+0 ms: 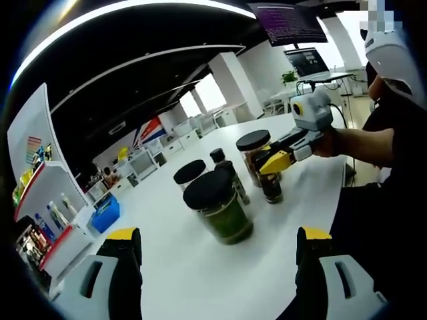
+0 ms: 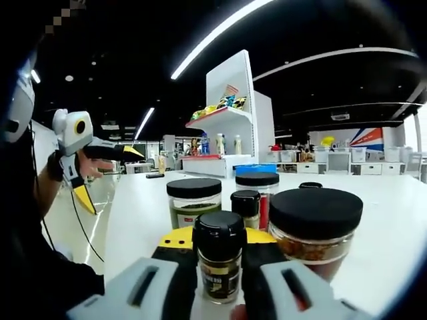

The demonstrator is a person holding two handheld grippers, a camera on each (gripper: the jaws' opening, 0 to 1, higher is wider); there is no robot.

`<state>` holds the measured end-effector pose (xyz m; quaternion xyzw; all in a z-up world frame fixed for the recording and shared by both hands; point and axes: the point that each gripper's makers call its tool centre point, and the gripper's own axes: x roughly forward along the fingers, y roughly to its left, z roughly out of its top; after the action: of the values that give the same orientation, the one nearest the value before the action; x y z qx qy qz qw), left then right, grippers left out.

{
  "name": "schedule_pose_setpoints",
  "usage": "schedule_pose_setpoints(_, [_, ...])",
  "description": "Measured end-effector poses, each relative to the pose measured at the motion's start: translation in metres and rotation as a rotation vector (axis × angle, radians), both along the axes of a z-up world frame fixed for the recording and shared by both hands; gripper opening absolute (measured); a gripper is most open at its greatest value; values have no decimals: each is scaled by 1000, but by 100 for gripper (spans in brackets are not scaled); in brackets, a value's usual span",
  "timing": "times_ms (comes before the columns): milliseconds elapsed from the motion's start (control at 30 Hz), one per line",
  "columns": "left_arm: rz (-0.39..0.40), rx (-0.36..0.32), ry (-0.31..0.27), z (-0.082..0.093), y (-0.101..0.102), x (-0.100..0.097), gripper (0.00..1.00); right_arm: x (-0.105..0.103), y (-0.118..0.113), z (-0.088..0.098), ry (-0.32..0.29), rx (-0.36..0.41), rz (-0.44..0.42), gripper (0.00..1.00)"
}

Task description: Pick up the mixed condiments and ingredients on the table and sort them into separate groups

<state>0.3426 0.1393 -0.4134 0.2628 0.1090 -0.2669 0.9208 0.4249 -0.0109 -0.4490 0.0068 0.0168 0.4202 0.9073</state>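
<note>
A cluster of black-lidded jars and bottles stands on the white table [image 1: 200,280]. Nearest in the left gripper view is a jar of green contents [image 1: 219,208], with another jar [image 1: 190,173], two small bottles [image 1: 228,175] and a taller jar [image 1: 253,152] behind. My left gripper [image 1: 219,235] is open and short of the green jar; it hangs in the air off the table's left side in the right gripper view [image 2: 107,175]. My right gripper [image 2: 220,240] is shut on a small dark spice bottle [image 2: 219,263], seen from the side [image 1: 270,183] by the right gripper [image 1: 283,160].
Close by the held bottle stand a wide jar of brown flakes [image 2: 317,230], a red-filled jar [image 2: 258,193], a small bottle [image 2: 245,208] and the green jar [image 2: 193,200]. A white shelf unit [image 2: 230,113] and a blue bin [image 2: 255,169] lie beyond the table. A person's arm [image 1: 363,143] holds the right gripper.
</note>
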Motion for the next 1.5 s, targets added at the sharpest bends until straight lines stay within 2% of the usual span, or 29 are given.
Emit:
schedule_pose_setpoints(233, [7,11,-3,1,3,0,95,-1,2,3,-39,-51,-31,22])
schedule_pose_setpoints(367, [7,13,-4,2,3,-1,95,-4,3,8,-38,-36,-22,22])
schedule_pose_setpoints(433, [6,15,-5,2,3,-1,95,-6,4,15,-36,-18,-14,22])
schedule_pose_setpoints(633, [4,13,-7,3,3,0,95,-15,2,50,-78,19,-10,23])
schedule_pose_setpoints(800, [1,10,-9,3,2,0,95,-20,-4,68,-90,44,-17,23])
schedule_pose_setpoints(1033, [-3,12,-7,3,0,-1,95,-26,-28,105,-81,92,-40,23])
schedule_pose_setpoints(1200, [-10,7,-12,4,-2,-1,95,-23,-49,115,-95,59,-98,23])
schedule_pose_setpoints(1500, [-22,-3,-15,4,-7,0,95,-18,-93,132,-88,60,-198,23])
